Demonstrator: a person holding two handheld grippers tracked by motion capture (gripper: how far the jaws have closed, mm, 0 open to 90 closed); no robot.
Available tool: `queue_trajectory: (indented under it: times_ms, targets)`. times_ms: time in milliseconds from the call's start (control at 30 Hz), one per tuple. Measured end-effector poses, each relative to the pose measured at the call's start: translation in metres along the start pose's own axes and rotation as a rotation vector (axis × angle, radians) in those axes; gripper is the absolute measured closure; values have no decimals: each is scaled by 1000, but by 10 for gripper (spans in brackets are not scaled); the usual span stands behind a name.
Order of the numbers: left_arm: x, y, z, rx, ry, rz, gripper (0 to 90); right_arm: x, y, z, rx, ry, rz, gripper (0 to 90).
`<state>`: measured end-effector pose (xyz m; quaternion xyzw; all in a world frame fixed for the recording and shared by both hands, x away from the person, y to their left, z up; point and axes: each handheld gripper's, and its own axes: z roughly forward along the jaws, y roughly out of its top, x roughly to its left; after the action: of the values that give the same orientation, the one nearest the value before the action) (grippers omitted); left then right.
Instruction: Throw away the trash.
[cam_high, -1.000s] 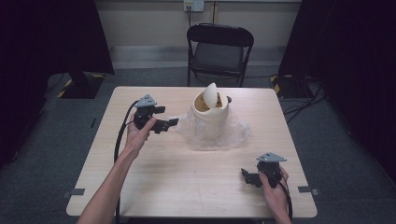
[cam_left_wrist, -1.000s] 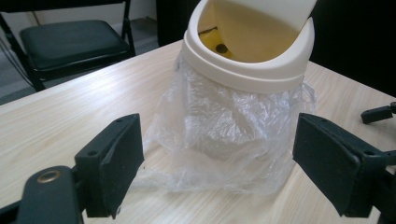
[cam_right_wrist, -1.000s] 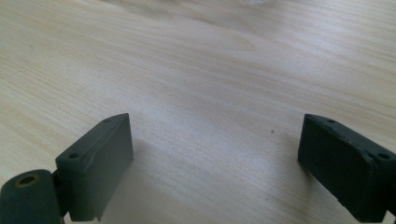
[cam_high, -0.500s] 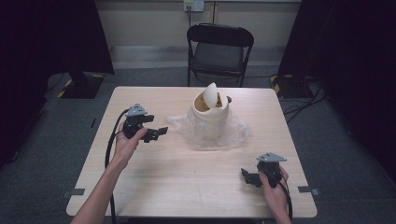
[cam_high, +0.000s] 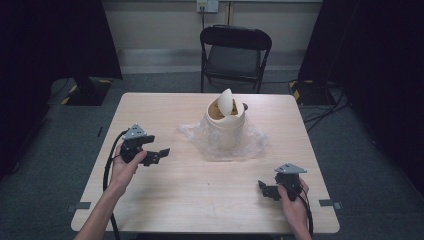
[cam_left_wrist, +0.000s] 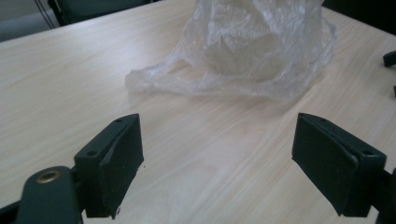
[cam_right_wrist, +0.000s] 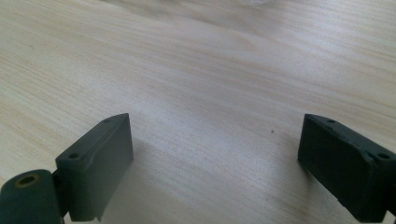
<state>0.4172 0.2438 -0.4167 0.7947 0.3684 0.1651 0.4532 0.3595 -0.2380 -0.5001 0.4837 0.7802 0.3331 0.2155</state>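
Centrally, at lower left of the high view, the left gripper (cam_high: 159, 154) is held in the person's left hand (cam_high: 122, 167) above the table (cam_high: 165, 200), with its jaws spread wide and nothing between them; they point toward the middle of the frame. Its own view shows the same wide gap over bare wood, the two black jaws rising from the bottom corners. At lower right of the high view, the right gripper (cam_high: 264, 189) sits in the right hand (cam_high: 295, 202), its jaws likewise wide apart with nothing between them and pointing toward the left of the frame; the right gripper view shows pale wood grain between them. A black cable (cam_high: 107, 165) trails from the left gripper down along the forearm. Well apart from both grippers, at centre and slightly above the middle of the high view, stands a white container (cam_high: 225, 122) with its rounded lid (cam_high: 226, 102) tilted up. A crumpled clear plastic bag (cam_high: 200, 137) spreads around its base; in the left gripper view this bag occupies the upper centre. Beyond the table's far edge, at top centre, stands a dark folding chair (cam_high: 235, 55).
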Motion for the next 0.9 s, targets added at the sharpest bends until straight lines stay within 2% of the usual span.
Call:
queue_trajectory:
  times_ms: [200,267,300,333,367,433,567,667,700,767,867,900]
  targets:
    - [-5,-16,-6,19,5,15,165,0,0,0,1,0,1,92]
    - [-4,-25,-7,39,4,6,164,0,0,0,1,0,2,92]
    - [-4,-33,-8,39,23,-8,168,0,0,0,0,0,2,92]
    - [-4,-33,-8,39,23,-8,168,0,0,0,0,0,2,92]
    - [-4,-42,-9,47,33,-19,170,0,0,0,0,0,0,92]
    - [-5,-46,-9,54,32,-22,170,0,0,0,0,0,0,92]
    - [-5,-67,-9,102,45,-34,172,0,0,0,0,0,1,92]
    - [-3,-75,-11,113,63,-49,172,0,0,0,1,0,2,92]
    - [-2,-81,-13,131,71,-72,172,0,0,0,0,0,0,92]
    - [-3,-88,-17,137,91,-76,172,0,0,0,1,0,1,92]
    - [-2,-94,-23,152,98,-76,172,0,0,0,1,0,2,92]
    - [0,-97,-27,143,108,-87,172,0,0,0,1,0,1,92]
